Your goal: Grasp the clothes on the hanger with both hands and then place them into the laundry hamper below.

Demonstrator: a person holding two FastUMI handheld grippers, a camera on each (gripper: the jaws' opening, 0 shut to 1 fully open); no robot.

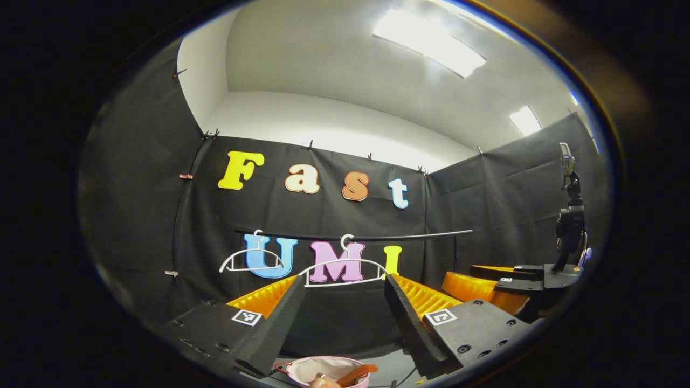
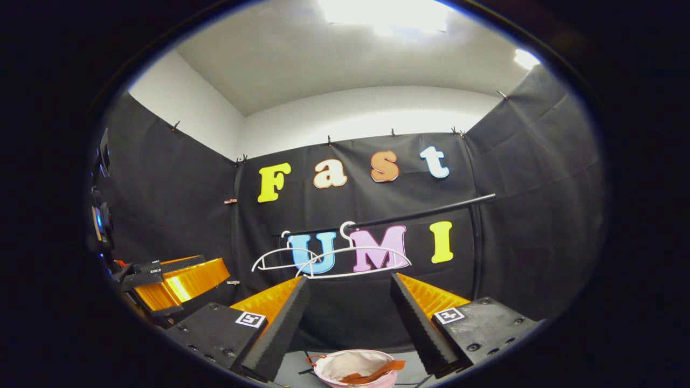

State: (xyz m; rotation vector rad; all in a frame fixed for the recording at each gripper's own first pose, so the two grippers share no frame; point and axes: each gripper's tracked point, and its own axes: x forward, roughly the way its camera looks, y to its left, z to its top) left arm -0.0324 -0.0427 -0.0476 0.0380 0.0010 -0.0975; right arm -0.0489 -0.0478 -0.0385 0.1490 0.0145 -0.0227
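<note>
Orange clothes [image 2: 374,373] lie in the pink-rimmed laundry hamper [image 2: 329,372] low between both tools. Left tool [image 1: 342,288] and right tool [image 2: 349,285] gape wide, holding nothing. Two bare white hangers [image 1: 343,268] hang on the rail [image 1: 409,235] beyond.

side-by-side views, both facing hangers [image 1: 343,267]

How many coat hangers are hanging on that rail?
2. One white wire coat hanger hangs toward the left end of the thin black rail; the other white wire coat hanger hangs beside it, nearer the rail's middle. Both look bare.
</note>
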